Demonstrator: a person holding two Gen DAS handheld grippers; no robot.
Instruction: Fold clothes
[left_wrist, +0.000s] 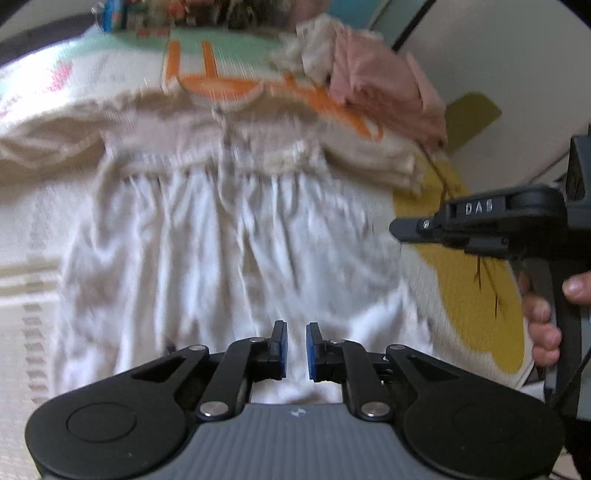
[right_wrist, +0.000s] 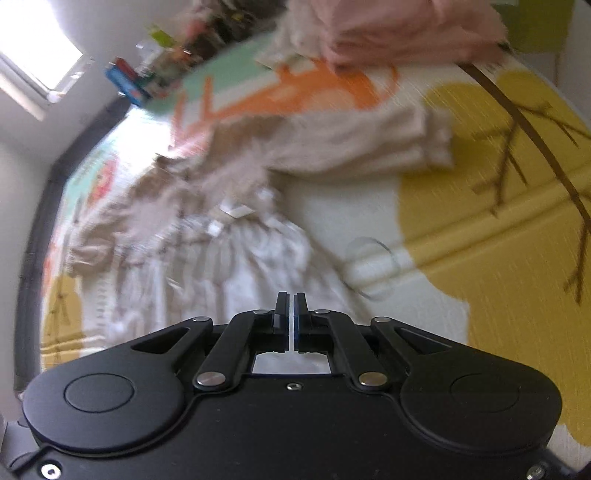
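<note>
The dress (left_wrist: 229, 251) sprawls on the mat (left_wrist: 476, 295) just past the left claw (left_wrist: 296, 350), whose pads clamp nothing, right claw (right_wrist: 291, 317) pinched together; soft floppy cotton, so I'd grab its hem corners.

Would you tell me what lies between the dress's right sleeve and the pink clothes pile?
Only bare mat, orange-printed there, separates the sleeve from the pink pile; the right wrist view shows it.

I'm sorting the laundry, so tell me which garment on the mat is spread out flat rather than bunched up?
The cream-and-white dress, lying flat just ahead of the left gripper. The pink garment is heaped at the mat's far edge.
</note>
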